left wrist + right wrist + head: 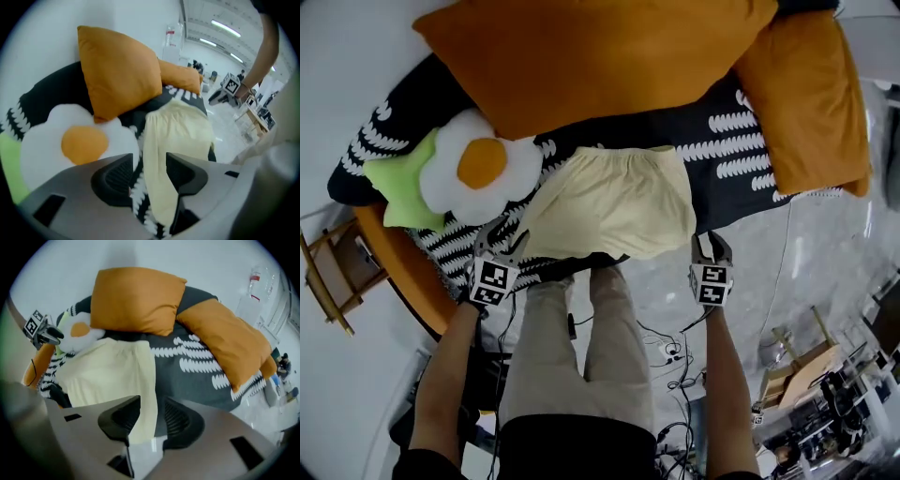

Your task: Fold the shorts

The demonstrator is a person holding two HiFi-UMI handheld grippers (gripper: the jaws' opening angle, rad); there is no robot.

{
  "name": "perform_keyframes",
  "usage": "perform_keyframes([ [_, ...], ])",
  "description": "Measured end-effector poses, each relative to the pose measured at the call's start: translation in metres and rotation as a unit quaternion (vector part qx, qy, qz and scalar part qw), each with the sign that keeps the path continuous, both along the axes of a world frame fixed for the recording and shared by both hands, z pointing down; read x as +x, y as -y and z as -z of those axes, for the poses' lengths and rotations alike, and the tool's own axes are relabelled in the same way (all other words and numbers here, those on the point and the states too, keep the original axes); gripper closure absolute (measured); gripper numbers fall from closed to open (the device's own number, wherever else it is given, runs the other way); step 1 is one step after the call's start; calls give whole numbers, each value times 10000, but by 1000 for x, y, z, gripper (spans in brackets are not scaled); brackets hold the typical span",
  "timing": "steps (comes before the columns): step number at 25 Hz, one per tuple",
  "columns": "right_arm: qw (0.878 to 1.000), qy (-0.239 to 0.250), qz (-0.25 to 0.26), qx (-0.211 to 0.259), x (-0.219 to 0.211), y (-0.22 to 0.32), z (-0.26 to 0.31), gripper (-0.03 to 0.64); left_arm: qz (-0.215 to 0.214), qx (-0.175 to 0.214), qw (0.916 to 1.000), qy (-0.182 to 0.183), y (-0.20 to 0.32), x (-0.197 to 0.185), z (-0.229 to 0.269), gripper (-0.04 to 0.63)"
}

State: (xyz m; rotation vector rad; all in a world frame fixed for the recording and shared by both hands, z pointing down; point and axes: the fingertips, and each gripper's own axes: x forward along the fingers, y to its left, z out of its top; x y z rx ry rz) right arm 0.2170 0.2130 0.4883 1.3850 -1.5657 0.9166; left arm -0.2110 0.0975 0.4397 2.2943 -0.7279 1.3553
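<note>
Pale yellow shorts (614, 202) lie spread on a black blanket with white patterns (741, 141), their near edge hanging over the bed's front. My left gripper (508, 234) is at the shorts' near left corner and my right gripper (712, 246) at the near right corner. In the left gripper view the jaws (149, 161) stand apart with a strip of the shorts (176, 136) running between them and a gap beside it. In the right gripper view the jaws (152, 406) are also apart, with the hem of the shorts (112, 376) hanging between them and dark blanket showing alongside.
Two orange pillows (581, 56) (811, 94) lie behind the shorts. A fried-egg plush (478, 169) sits just left of them. A wooden chair (333, 272) stands at the far left. Cables (675, 356) trail on the floor beside the person's legs (581, 347).
</note>
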Motion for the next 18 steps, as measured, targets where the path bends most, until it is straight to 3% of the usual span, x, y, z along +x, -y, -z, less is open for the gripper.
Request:
perform_keyframes([
  [2, 9983, 73, 310, 479, -9, 66, 13, 448, 159, 124, 9988, -455, 44, 47, 15, 367],
  [4, 9948, 78, 587, 827, -22, 133, 18, 449, 448, 35, 9970, -629, 86, 84, 1, 373],
  [6, 9930, 104, 631, 997, -30, 191, 11, 456, 768, -94, 9958, -483, 124, 109, -30, 426],
  [9, 9961, 209, 461, 728, -33, 244, -26, 453, 889, -109, 9960, 61, 162, 139, -78, 465],
  [14, 9975, 28, 701, -66, -35, 245, -71, 423, 892, -263, 9904, 1024, 183, 156, -124, 502],
  [16, 9964, -73, 825, -200, -42, 219, -68, 420, 768, -415, 9903, 1081, 165, 148, -129, 493],
  [18, 9943, -147, 1036, -216, -53, 187, -65, 414, 686, -511, 9923, 900, 140, 139, -128, 453],
])
